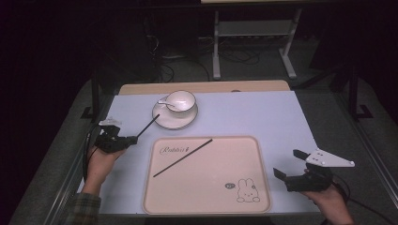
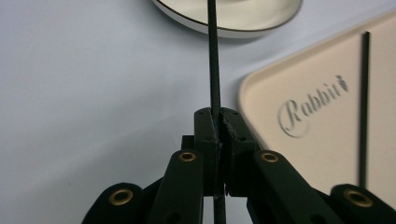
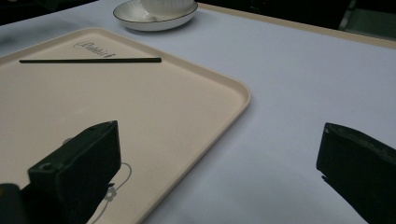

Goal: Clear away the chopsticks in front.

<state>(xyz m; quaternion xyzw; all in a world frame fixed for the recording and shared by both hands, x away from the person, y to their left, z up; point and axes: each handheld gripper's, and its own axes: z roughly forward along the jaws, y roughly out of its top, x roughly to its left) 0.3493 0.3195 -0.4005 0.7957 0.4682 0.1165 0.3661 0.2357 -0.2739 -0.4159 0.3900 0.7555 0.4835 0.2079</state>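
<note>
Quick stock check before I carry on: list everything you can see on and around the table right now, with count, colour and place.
chopstick in the left gripper: 1, black, clamped in the jaws, tip toward the saucer
chopstick on the tray: 1, black, lying diagonally on the tray
tray: 1, beige with rabbit print, near middle of the table
saucer: 1, white with dark rim, beyond the tray
cup: 1, white, on the saucer
spoon: 1, white, on the saucer beside the cup
table: 1, pale blue-grey top
left gripper: 1, black, left of the tray
right gripper: 1, black, open, right of the tray
</note>
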